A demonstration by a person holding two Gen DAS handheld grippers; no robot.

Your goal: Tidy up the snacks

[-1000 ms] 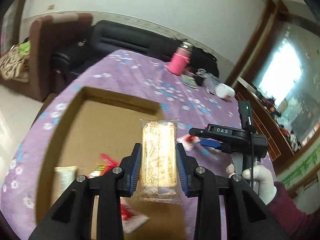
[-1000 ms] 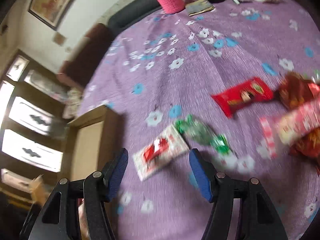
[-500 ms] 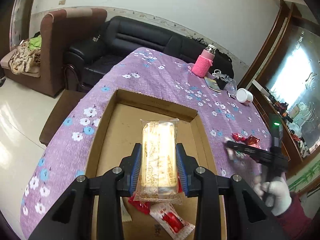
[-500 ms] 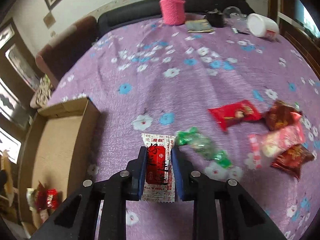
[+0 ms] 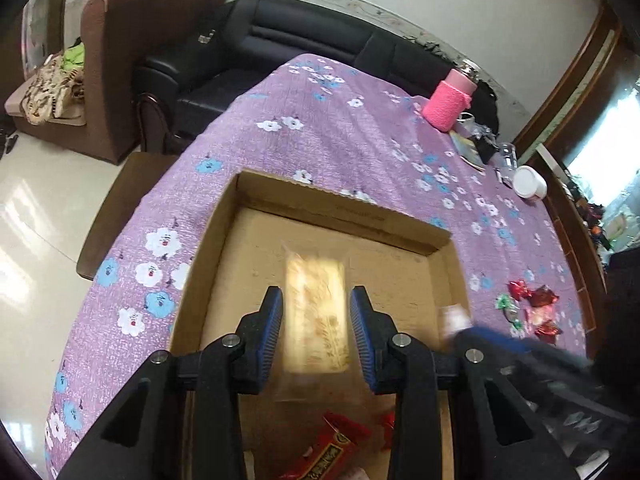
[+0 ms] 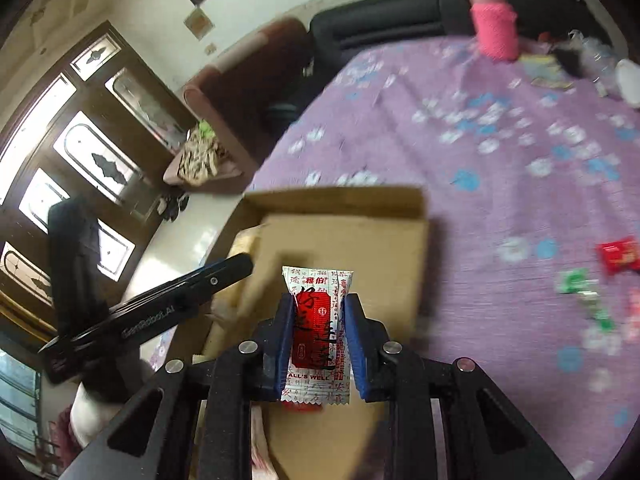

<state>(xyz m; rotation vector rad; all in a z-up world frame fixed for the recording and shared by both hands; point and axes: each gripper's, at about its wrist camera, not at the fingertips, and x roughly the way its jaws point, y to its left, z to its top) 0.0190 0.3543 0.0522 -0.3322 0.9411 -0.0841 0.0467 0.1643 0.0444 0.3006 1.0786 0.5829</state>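
Observation:
A shallow cardboard box [image 5: 340, 208] sits on the purple flowered table. My left gripper [image 5: 316, 332] hangs over it with its jaws parted; the clear-wrapped golden biscuit bar [image 5: 316, 316] shows blurred between them, free of the pads. Red snack packets [image 5: 332, 444] lie in the box's near end. My right gripper [image 6: 318, 340] is shut on a white-and-red snack packet [image 6: 318, 328] and holds it above the same box [image 6: 360, 204]. The left gripper's body [image 6: 148, 316] shows at the left of the right wrist view.
Several loose wrapped snacks [image 5: 528, 308] lie on the cloth right of the box, also in the right wrist view [image 6: 616, 256]. A pink-sleeved bottle [image 5: 450, 102], a white jar [image 5: 530, 184] and small items stand at the far end. Sofas stand beyond the table.
My left gripper's jaws have parted and the biscuit bar has come free over the box. My right gripper has carried the white-and-red packet from the table to above the box.

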